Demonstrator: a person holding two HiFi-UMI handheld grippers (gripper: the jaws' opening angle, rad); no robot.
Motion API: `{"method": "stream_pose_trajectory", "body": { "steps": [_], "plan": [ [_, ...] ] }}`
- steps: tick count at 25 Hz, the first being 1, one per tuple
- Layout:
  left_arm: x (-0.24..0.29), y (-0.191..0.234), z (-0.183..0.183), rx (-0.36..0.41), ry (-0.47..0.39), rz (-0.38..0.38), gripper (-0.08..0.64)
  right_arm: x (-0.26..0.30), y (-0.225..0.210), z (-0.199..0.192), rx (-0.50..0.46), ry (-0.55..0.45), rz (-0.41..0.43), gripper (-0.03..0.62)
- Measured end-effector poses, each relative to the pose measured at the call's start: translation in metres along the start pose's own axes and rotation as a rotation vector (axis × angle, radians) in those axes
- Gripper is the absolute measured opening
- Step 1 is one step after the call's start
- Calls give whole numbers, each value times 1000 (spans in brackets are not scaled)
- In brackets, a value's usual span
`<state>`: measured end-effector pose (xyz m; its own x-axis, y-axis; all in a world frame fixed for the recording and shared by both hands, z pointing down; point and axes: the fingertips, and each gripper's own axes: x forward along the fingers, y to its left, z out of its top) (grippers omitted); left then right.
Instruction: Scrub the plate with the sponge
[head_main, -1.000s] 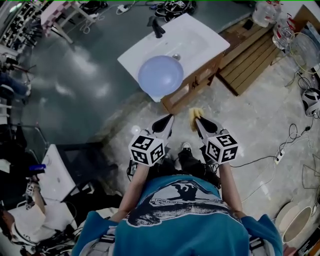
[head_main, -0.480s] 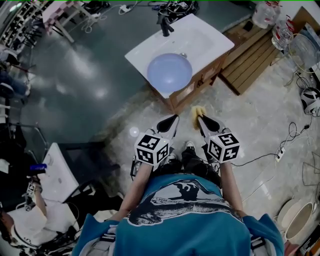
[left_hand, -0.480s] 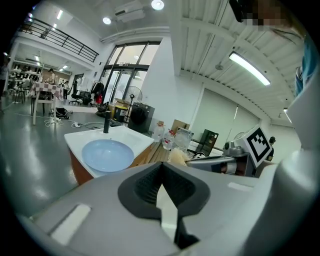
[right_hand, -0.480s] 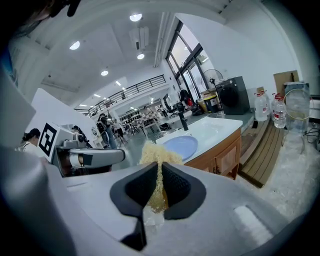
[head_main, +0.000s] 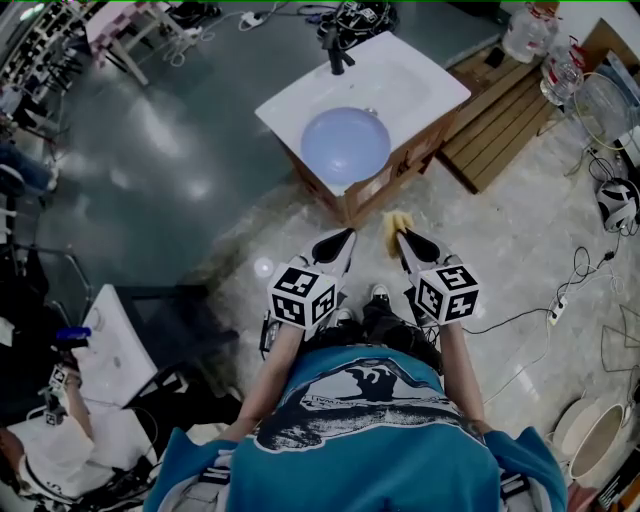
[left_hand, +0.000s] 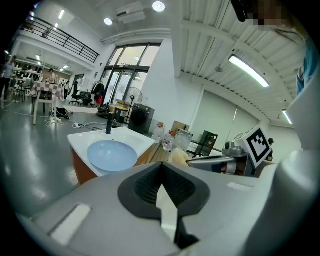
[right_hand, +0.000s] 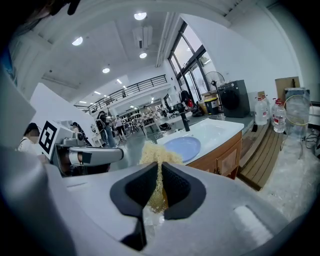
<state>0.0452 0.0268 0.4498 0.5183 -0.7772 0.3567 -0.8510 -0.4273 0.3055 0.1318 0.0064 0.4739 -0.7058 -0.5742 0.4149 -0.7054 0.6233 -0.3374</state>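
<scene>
We're holding sponge (head_main: 396, 221) clamped in right tool (head_main: 401, 238), left tool (head_main: 346, 237) pinched together, empty; aiming sponge flat onto plate (head_main: 345, 144).

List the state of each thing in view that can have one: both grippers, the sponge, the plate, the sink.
Left gripper: shut, nothing between its jaws.
Right gripper: shut on the sponge.
Sponge: pinched in the air, short of the sink, not touching the plate.
Plate: lying face up in the sink basin, nothing on it, no gripper on it.
Sink: holds the plate; no running water seen.
</scene>
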Motion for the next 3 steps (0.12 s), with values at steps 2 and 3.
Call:
{"method": "stream_pose_trajectory", "body": {
  "steps": [2,3],
  "plan": [
    [-2,1,0,0,-2,-1,12,0,3,-1,-4,0,-2,25],
    [-4,1,0,1,-3,-2,12,0,4,-1,-6,0,-3,25]
  ]
}}
